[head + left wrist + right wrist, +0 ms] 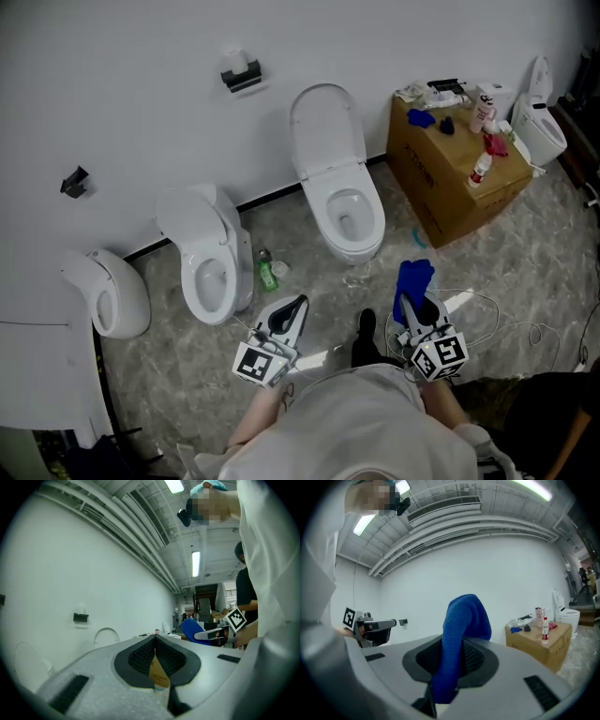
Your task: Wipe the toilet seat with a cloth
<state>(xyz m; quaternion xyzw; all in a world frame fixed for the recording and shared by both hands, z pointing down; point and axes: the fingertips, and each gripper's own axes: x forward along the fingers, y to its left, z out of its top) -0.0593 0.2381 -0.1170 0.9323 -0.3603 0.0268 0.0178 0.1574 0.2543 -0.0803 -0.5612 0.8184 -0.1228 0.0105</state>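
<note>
A white toilet (pixel 339 192) stands against the wall straight ahead in the head view, lid raised, its seat (pixel 320 212) down around the bowl. My right gripper (pixel 406 302) is low on the right, short of that toilet, shut on a blue cloth (pixel 414 279). In the right gripper view the cloth (pixel 461 634) sticks up from between the shut jaws of the right gripper (pixel 458 641) and folds over. My left gripper (pixel 297 304) hangs over the floor on the left. The left gripper view shows the left gripper (pixel 155 638) shut, with nothing held.
A second toilet (pixel 210 253) and a wall urinal (pixel 111 292) stand to the left, with a green bottle (pixel 268 273) on the floor between the toilets. A cardboard box (pixel 459 173) with bottles on top sits to the right. Cables (pixel 502 314) lie on the floor.
</note>
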